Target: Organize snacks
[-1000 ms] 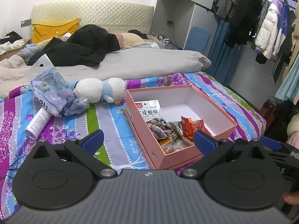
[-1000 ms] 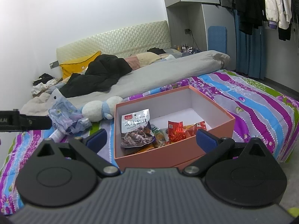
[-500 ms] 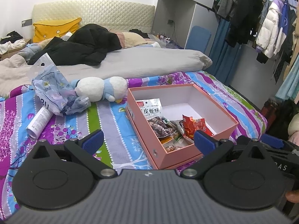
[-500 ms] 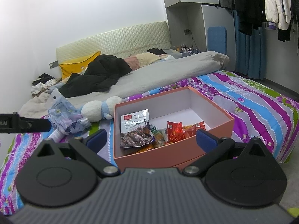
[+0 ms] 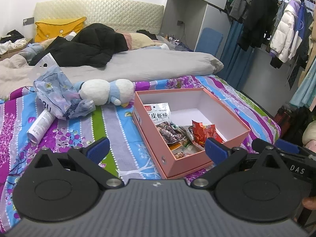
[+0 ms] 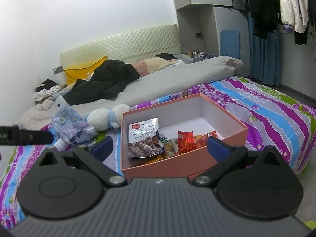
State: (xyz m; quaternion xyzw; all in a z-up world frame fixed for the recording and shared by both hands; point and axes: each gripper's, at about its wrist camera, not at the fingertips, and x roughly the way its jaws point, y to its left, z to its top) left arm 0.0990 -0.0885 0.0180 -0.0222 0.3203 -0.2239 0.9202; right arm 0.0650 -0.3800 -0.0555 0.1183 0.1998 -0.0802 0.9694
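Note:
A pink cardboard box [image 5: 177, 163] [image 6: 227, 116] stands open on the striped bedspread. Inside it lie several snack packets: a silver bag of dark pieces [image 5: 161, 118] [image 6: 144, 140] leaning at the left wall and red foil packets [image 5: 201, 131] [image 6: 184, 139] beside it. My left gripper [image 5: 156, 150] hovers open just before the box's near left corner, nothing between its blue pads [image 5: 97, 150]. My right gripper [image 6: 159, 148] also stands open in front of the box, empty. The right gripper's body [image 5: 286, 158] shows at the right of the left wrist view.
A white and blue plush toy [image 5: 106, 93] [image 6: 106, 117], a crumpled bluish plastic bag [image 5: 57, 96] [image 6: 71, 127] and a white tube [image 5: 40, 123] lie left of the box. Grey duvet [image 5: 138, 65] and black coat [image 5: 88, 45] lie behind. Clothes hang at the right.
Both views have shifted only slightly; the box sits a little further from the left gripper. Both grippers stay open and empty.

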